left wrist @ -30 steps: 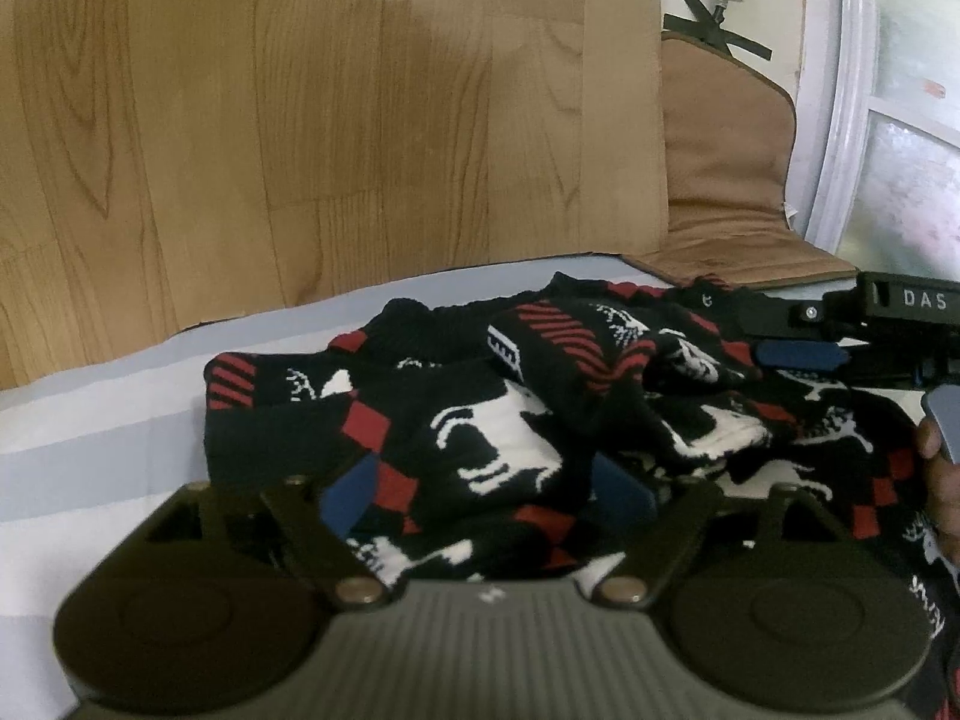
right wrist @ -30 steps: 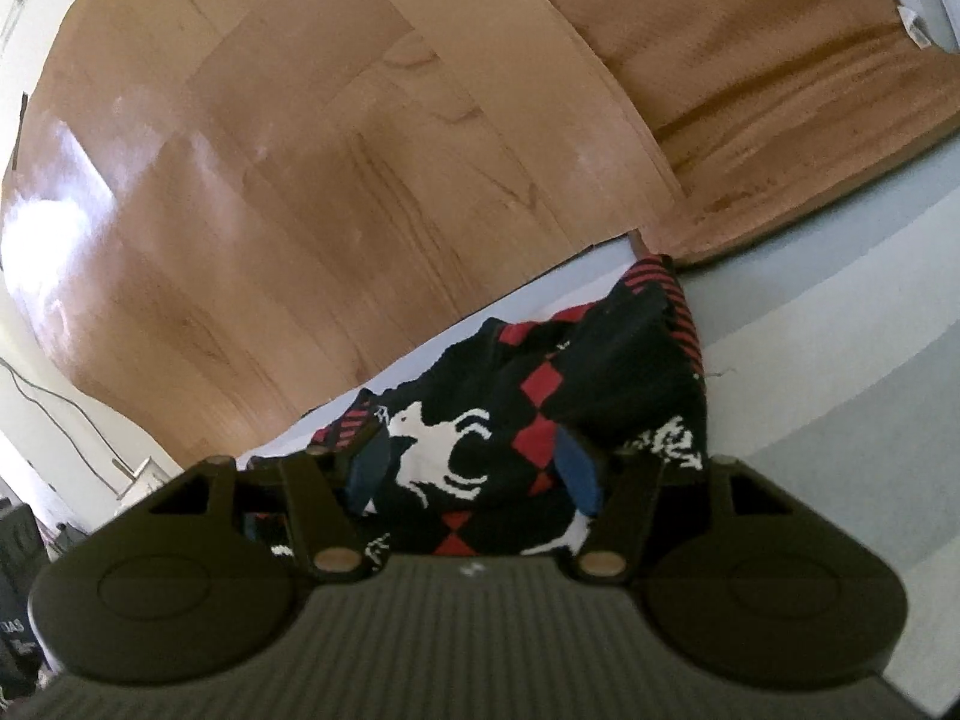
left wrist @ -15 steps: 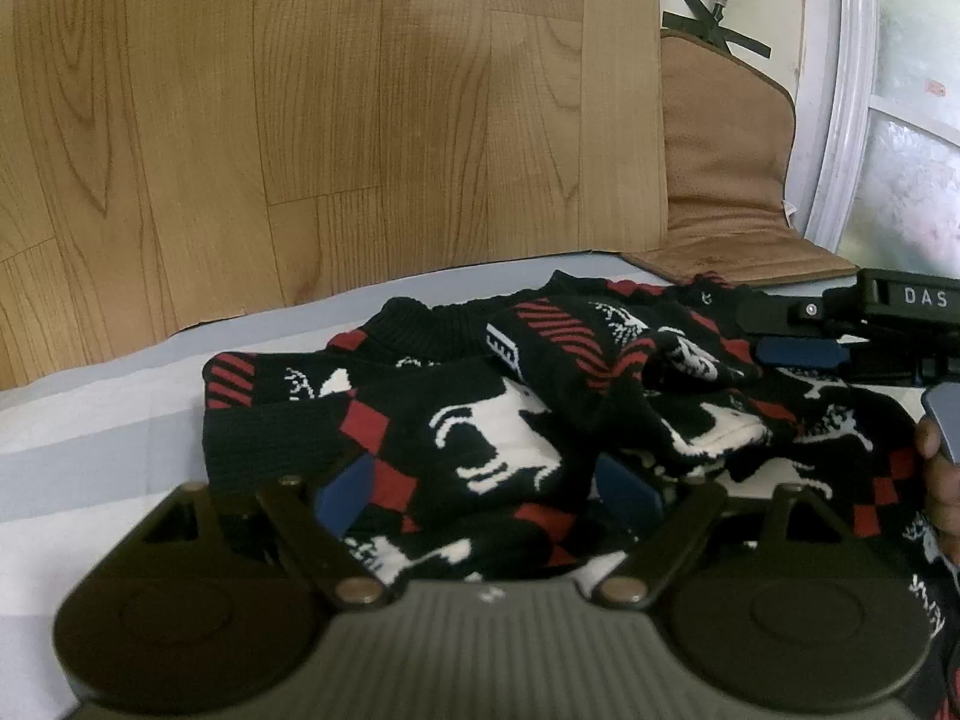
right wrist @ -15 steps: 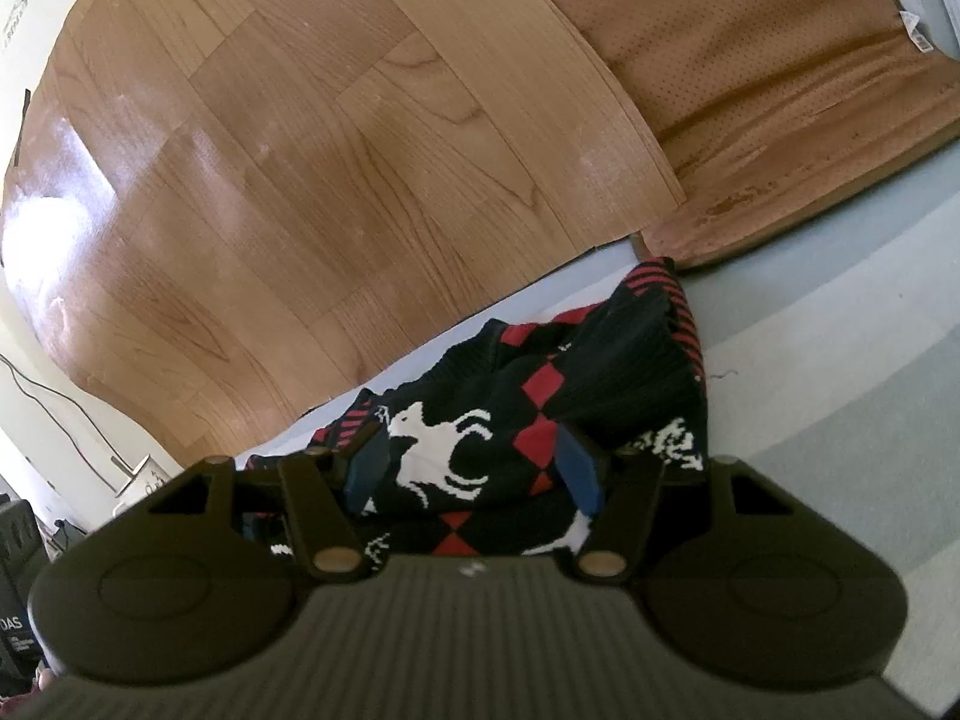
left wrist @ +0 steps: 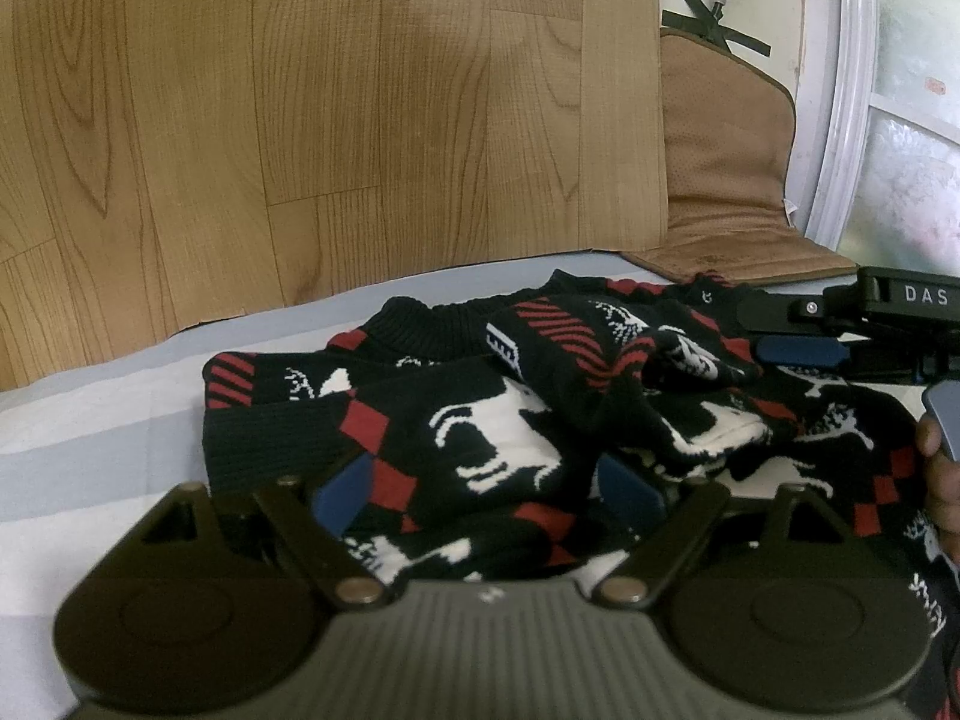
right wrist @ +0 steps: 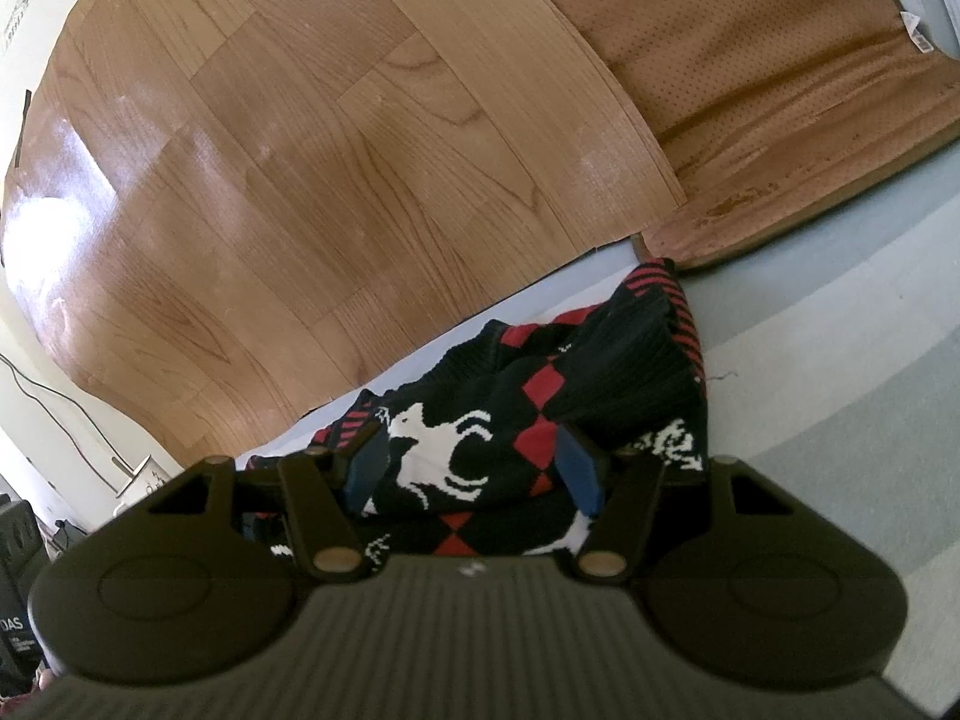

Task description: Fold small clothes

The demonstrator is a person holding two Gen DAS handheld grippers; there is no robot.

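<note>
A small black knitted sweater with red diamonds and white reindeer lies bunched on a pale striped sheet. A sleeve is folded over its chest. My left gripper is open, its blue pads spread over the sweater's near part. My right gripper is open too, low over the sweater at its right side. The right gripper also shows in the left wrist view, at the sweater's far right edge.
A wood-pattern wall panel stands behind the sheet. A brown cushion leans at the back right, next to a white window frame. The striped sheet extends to the right of the sweater.
Both grippers have edged slightly closer over the sweater. The sweater has not visibly moved.
</note>
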